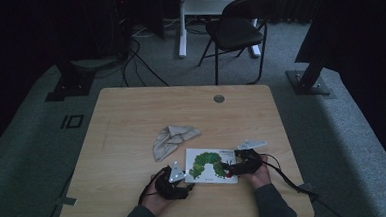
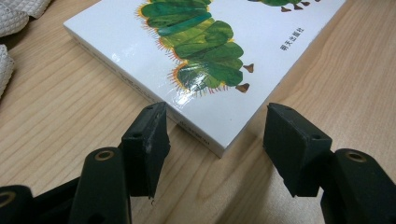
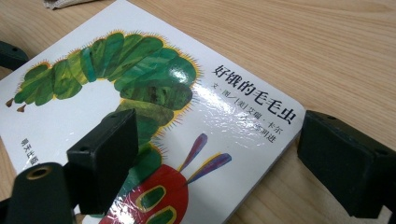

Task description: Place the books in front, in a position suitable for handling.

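A white board book [image 1: 210,163] with a green caterpillar on its cover lies flat on the wooden table [image 1: 131,116], near the front edge. My left gripper [image 1: 188,187] sits at the book's near left corner. In the left gripper view the left gripper [image 2: 217,140] is open, its jaws straddling that corner [image 2: 219,147] without touching it. My right gripper [image 1: 230,167] is at the book's right end. In the right gripper view the right gripper [image 3: 224,163] is open, one jaw over the cover [image 3: 154,88] by the red head, the other beside the book's edge.
A crumpled beige cloth [image 1: 172,138] lies just behind the book's left side. A round grommet [image 1: 219,98] sits near the table's far edge. A black folding chair [image 1: 237,28] stands on the carpet beyond the table. Cables trail from both grippers.
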